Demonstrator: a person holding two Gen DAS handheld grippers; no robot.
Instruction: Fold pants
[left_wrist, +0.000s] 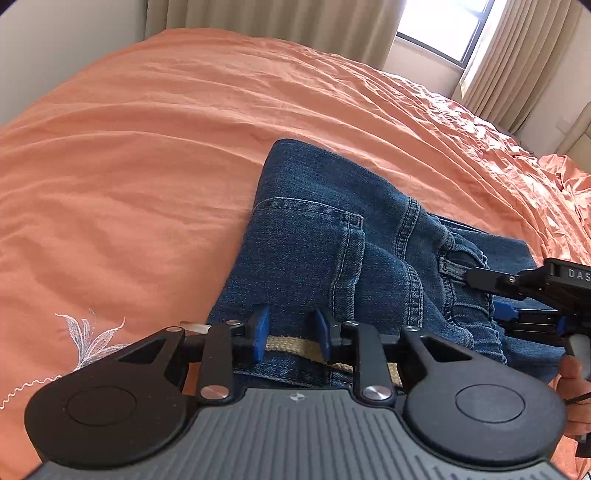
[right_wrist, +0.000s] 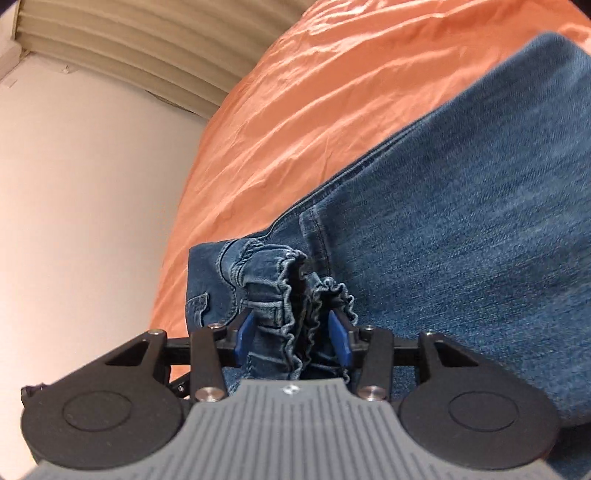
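Observation:
Folded blue jeans (left_wrist: 314, 229) lie on an orange bedsheet (left_wrist: 147, 147), back pocket up. My left gripper (left_wrist: 291, 334) hovers at their near edge, its blue pads apart, with a beige inner band (left_wrist: 291, 346) showing in the gap. My right gripper (left_wrist: 487, 295) comes in from the right at the gathered waistband. In the right wrist view, my right gripper (right_wrist: 291, 332) is open, and the ruffled elastic waistband (right_wrist: 291, 280) stands bunched between its pads without being pinched. The jeans (right_wrist: 480, 221) stretch away to the upper right.
The orange sheet (right_wrist: 295, 110) covers the whole bed, with white embroidery (left_wrist: 88, 339) at the near left. Beige curtains (left_wrist: 258, 14) and a bright window (left_wrist: 443, 26) lie beyond the bed. A pale wall (right_wrist: 92, 184) is on the left. A hand (left_wrist: 570, 387) holds the right gripper.

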